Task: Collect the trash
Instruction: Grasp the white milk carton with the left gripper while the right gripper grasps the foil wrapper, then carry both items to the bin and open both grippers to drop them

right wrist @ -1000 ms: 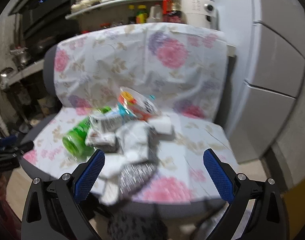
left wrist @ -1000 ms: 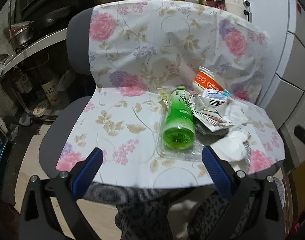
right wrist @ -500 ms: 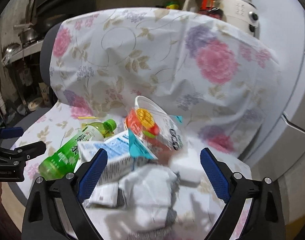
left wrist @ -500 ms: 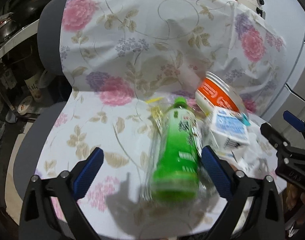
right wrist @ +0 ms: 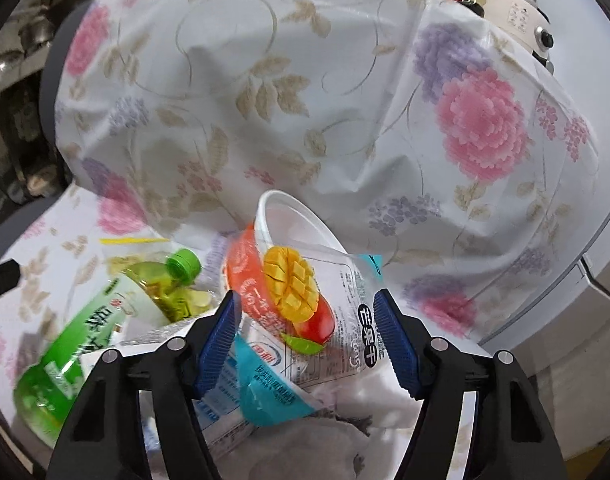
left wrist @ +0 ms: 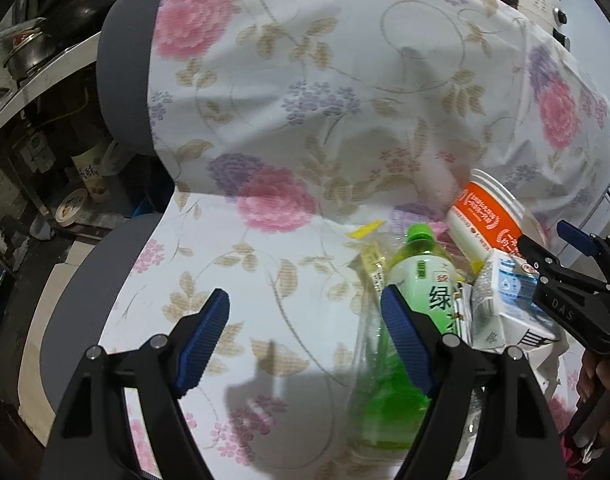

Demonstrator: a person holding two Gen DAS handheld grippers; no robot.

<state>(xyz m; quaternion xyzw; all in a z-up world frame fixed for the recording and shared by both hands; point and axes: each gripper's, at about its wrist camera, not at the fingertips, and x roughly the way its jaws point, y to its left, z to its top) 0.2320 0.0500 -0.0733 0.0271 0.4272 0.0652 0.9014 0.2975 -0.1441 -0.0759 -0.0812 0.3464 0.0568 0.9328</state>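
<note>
Trash lies in a pile on a chair seat covered by a floral cloth (left wrist: 265, 120). A green tea bottle (left wrist: 425, 276) lies on its side, cap away from me; it also shows in the right wrist view (right wrist: 81, 340). An orange and white paper cup (left wrist: 485, 216) lies tipped beside it. A milk carton (left wrist: 505, 304) and a mango snack bag (right wrist: 305, 292) lie close by. My left gripper (left wrist: 305, 336) is open, its right finger over the bottle. My right gripper (right wrist: 305, 332) is open, its fingers on either side of the mango bag and cup (right wrist: 249, 268).
The chair's grey backrest edge (left wrist: 121, 80) and seat edge (left wrist: 81, 288) show at the left. Kitchen shelves with pots (left wrist: 21, 52) stand at the far left. A white appliance (right wrist: 525, 16) and a fridge (right wrist: 585, 320) are behind and to the right.
Both grippers have moved forward and down toward the trash pile. Both have narrowed their opening but stay open. The trash has not moved.
</note>
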